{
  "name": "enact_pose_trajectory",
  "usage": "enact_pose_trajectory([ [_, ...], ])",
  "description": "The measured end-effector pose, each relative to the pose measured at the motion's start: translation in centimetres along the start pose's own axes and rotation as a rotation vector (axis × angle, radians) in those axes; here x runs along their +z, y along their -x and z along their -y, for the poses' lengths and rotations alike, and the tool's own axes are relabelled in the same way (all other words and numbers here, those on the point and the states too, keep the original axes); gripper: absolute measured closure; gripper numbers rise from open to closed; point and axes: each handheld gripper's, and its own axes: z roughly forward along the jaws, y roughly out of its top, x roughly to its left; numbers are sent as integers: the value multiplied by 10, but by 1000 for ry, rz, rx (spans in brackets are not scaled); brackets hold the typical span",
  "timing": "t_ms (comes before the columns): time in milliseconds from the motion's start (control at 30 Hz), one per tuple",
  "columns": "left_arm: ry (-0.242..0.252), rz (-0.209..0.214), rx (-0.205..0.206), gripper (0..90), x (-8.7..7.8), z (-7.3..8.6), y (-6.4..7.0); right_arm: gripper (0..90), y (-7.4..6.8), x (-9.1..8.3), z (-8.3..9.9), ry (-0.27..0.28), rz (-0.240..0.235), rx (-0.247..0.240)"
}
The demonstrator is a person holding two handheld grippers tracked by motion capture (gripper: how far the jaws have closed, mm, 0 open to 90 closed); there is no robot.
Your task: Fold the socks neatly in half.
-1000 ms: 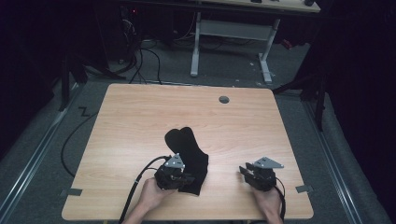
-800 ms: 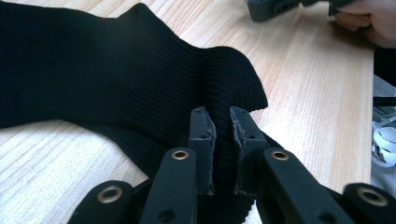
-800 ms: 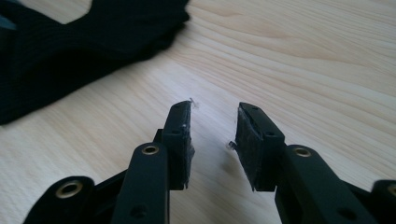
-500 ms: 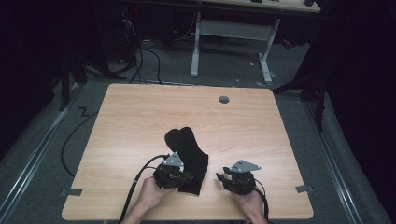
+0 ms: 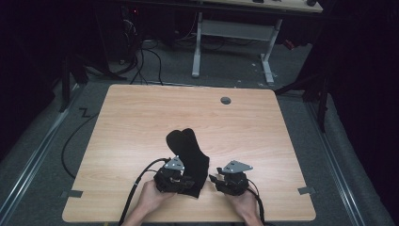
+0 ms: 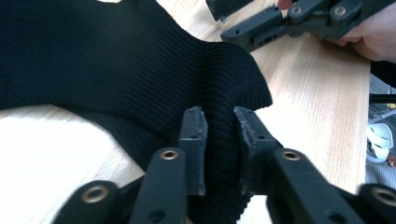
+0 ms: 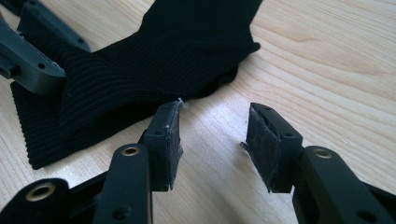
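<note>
Two grippers work at the near edge of the pale wooden table (image 5: 141, 117), where a black ribbed knitted sock (image 5: 190, 153) lies flat with its cuff toward the person. Pinching a fold of the cuff, the left gripper (image 6: 219, 135) has lifted it slightly off the wood. With its jaws spread over bare wood, the right gripper (image 7: 212, 135) sits just beside the sock's edge, touching nothing. To do this well, the right gripper should slide in low, take the opposite cuff edge squarely, and grip only one layer.
</note>
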Motion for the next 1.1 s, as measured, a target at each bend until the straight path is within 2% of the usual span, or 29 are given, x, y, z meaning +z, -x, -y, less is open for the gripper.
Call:
enact_pose_trajectory([
  [167,6,6,-25,630,-2,3,-1,597,-1,2,0,-5,-20,1],
  [233,7,-8,-32,585,-2,4,0,608,-1,2,0,-10,-23,-4],
  [333,20,-23,-40,503,-4,6,1,595,-2,3,0,-17,-17,-14],
  [467,47,-32,-47,438,-7,9,2,572,-1,2,2,-23,-5,-6],
  [567,62,-38,-59,417,-10,12,1,571,0,1,2,-21,-2,-3],
  [733,91,-73,-84,408,-13,19,0,571,1,-1,2,-16,0,-5],
  [1000,126,-96,-99,415,-20,27,-2,572,0,0,1,-17,-2,-4],
  [1100,134,-117,-105,411,-24,30,-3,572,-1,0,0,-20,-4,-6],
])
